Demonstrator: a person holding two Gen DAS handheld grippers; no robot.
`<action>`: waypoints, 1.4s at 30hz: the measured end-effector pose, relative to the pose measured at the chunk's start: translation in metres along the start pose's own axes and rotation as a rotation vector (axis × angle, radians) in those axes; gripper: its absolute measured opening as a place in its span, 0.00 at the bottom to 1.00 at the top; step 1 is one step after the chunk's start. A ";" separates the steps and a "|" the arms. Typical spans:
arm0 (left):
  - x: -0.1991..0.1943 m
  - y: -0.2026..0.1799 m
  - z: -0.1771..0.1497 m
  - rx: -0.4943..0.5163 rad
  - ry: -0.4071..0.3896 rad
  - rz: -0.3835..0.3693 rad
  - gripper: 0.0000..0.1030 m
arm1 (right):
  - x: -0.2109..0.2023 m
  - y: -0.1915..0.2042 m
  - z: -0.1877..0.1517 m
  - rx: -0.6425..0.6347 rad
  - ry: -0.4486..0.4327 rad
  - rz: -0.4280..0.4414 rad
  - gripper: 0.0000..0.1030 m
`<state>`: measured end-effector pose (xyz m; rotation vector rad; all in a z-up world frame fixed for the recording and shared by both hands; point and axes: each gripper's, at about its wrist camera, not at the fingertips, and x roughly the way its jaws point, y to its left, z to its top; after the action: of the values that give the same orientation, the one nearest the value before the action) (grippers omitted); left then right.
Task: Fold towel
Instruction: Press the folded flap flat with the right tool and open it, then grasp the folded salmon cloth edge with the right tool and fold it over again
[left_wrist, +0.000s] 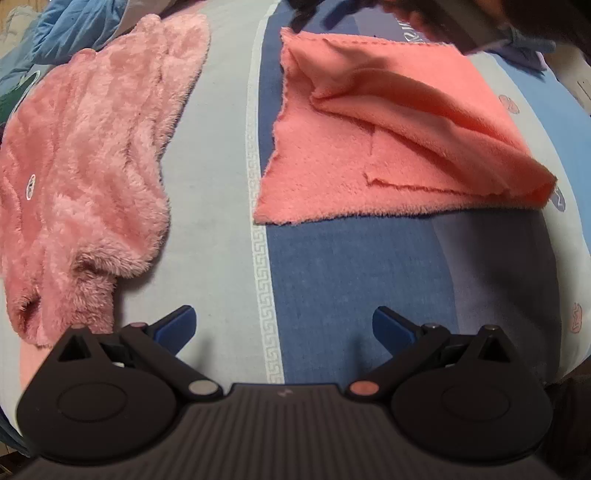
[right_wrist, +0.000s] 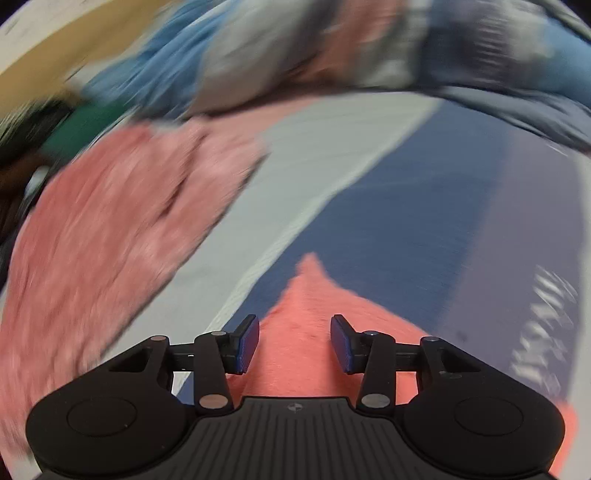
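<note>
A salmon-pink towel (left_wrist: 388, 147) lies on the striped bedsheet (left_wrist: 351, 266), its right part doubled over in a loose diagonal fold. My left gripper (left_wrist: 284, 328) hovers wide open over bare sheet, short of the towel's near edge, nothing between its fingers. In the blurred right wrist view, my right gripper (right_wrist: 294, 343) is open above a pointed corner of the same towel (right_wrist: 306, 295); the cloth lies below the gap and the pads are apart from it.
A fluffy pink garment (left_wrist: 85, 166) sprawls on the left of the sheet and shows again as the fluffy pink garment (right_wrist: 110, 240). Blue and grey bedding (right_wrist: 295, 55) is heaped at the far edge. A dark shape, the other tool (left_wrist: 461, 22), is over the towel's far corner.
</note>
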<state>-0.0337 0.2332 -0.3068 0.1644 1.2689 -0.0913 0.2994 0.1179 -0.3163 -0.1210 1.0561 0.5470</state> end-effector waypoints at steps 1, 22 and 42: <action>0.001 0.000 -0.001 -0.001 0.004 0.001 1.00 | 0.006 0.002 0.002 -0.046 0.020 0.010 0.36; 0.006 0.004 0.007 -0.014 0.003 0.011 1.00 | 0.029 -0.032 0.040 0.117 0.062 0.043 0.05; 0.003 0.005 -0.005 0.005 0.001 -0.001 1.00 | -0.089 0.058 -0.162 -0.180 0.033 0.065 0.27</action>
<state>-0.0368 0.2390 -0.3112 0.1683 1.2694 -0.0954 0.1092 0.0783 -0.3120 -0.2552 1.0447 0.7003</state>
